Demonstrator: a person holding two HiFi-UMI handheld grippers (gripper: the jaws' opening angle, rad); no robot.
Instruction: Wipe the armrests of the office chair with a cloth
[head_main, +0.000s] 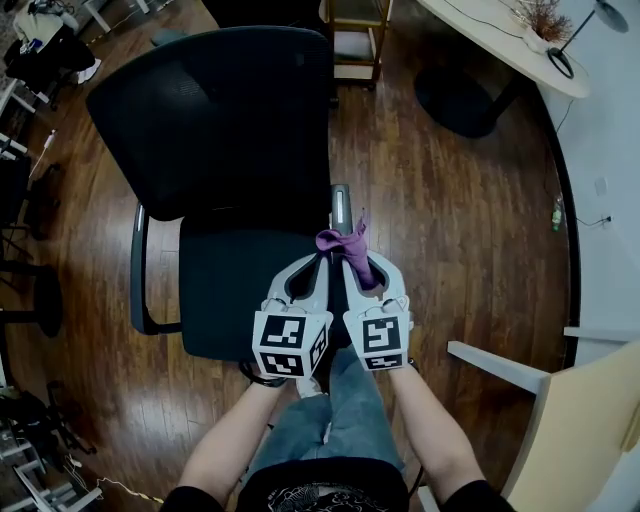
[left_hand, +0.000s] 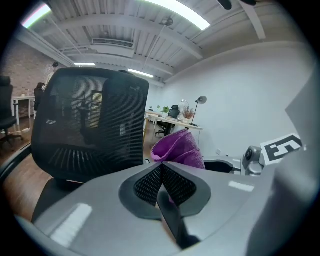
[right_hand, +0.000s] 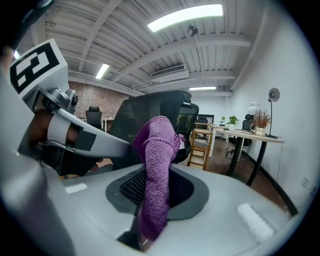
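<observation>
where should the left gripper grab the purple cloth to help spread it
Probably the loose bunched top of the purple cloth, past the right gripper, which clamps its lower strip. Come in from the left: that bunch leans toward the left gripper, whose jaws are shut and must open first.

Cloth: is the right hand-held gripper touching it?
Touching. The right gripper view shows the cloth pinched between the shut jaws of the right hand-held gripper.
</observation>
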